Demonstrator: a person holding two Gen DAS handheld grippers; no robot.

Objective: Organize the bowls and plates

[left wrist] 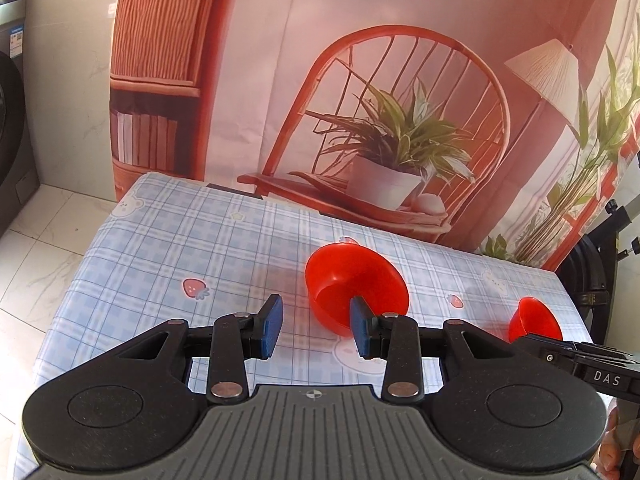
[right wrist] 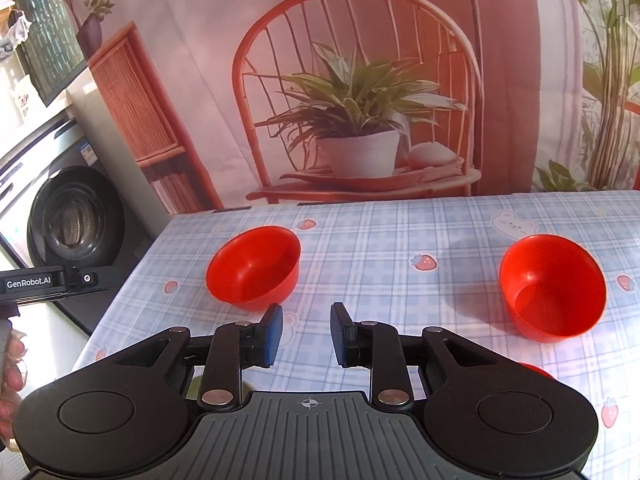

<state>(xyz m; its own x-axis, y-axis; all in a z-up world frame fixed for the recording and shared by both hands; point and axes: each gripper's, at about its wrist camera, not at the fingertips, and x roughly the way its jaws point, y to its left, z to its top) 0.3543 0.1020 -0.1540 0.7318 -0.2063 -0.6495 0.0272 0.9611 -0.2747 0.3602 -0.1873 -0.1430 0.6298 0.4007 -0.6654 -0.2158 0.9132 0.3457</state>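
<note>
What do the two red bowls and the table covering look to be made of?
Both round red bowls, left and right, look like moulded plastic: uniform colour, thin walls, soft glossy highlights; melamine is possible. The blue checked table covering with strawberry prints looks like printed cloth or wipeable vinyl; its faint sheen leaves that open.

On the checked tablecloth before me, one red plastic bowl sits left, another red bowl well apart to its right, both ahead of my fingers.

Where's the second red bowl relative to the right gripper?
In the right wrist view, the second red bowl sits upright on the checked tablecloth, ahead and right of the open right gripper.
</note>
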